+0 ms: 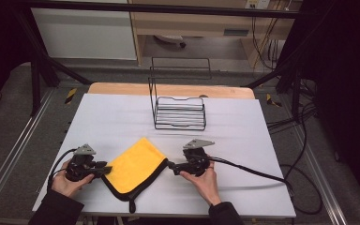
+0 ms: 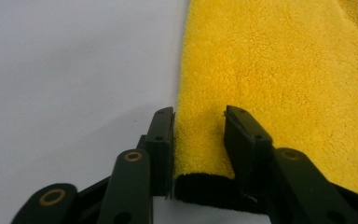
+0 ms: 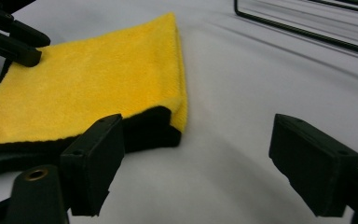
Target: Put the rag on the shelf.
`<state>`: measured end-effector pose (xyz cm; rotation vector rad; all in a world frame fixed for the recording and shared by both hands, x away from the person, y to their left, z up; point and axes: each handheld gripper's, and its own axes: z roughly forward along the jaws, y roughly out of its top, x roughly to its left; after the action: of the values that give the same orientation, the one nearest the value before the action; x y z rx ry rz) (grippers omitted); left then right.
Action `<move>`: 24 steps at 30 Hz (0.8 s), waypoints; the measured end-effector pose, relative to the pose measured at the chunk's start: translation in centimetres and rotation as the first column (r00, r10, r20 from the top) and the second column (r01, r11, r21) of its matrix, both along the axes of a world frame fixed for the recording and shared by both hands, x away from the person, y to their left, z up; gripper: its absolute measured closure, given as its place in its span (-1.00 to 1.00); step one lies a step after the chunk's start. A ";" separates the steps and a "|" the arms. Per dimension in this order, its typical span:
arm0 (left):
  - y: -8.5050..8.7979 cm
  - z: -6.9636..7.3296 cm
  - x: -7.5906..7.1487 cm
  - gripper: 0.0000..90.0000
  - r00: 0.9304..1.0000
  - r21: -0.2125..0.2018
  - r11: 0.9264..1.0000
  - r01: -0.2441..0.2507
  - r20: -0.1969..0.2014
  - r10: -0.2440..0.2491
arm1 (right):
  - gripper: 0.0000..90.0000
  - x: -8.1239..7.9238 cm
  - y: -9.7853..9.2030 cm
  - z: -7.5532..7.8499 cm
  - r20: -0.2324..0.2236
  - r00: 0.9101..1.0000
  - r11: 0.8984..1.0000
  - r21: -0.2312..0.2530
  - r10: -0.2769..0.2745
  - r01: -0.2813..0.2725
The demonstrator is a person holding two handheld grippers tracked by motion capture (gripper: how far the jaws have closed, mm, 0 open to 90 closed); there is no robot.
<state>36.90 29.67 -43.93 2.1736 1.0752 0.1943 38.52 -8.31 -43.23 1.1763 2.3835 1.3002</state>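
On the white worktop lies one yellow cloth with a black border, folded and turned cornerwise, near the front edge between the two grippers. Behind it, toward the far edge, stands one black wire rack, well apart from the cloth.

Two grippers are in the person's hands. At the cloth's left corner, the left gripper has its fingers drawn in narrow around a fold of the yellow pile, one finger along the cloth's edge and the other set on top of it; the cloth fills the gap and bulges slightly between them, so they grip this corner. The right gripper sits at the cloth's right corner with its fingers spread wide. The black-edged corner lies just behind its left finger, while its right finger stands over bare worktop; nothing is pinched between them.
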 end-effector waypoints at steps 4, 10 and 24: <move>-0.1 0.0 -0.1 0.52 1.000 0.008 1.000 0.008 -0.002 -0.008 | -0.42 0.6 1.9 -0.5 -0.006 1.000 1.000 -0.011 0.000 0.000; -0.2 -0.2 -0.2 0.56 1.000 0.007 1.000 0.008 0.001 -0.008 | -0.19 1.1 3.2 -1.5 -0.031 0.999 0.999 -0.030 -0.025 0.024; -0.4 -0.1 -0.4 0.67 1.000 0.013 1.000 0.001 0.006 -0.001 | 0.44 0.5 3.7 -2.3 -0.118 0.992 0.999 0.000 -0.050 0.050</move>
<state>36.49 29.24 -44.05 2.1836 1.0718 0.2074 39.03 -4.66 -45.55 1.3401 2.4158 1.2530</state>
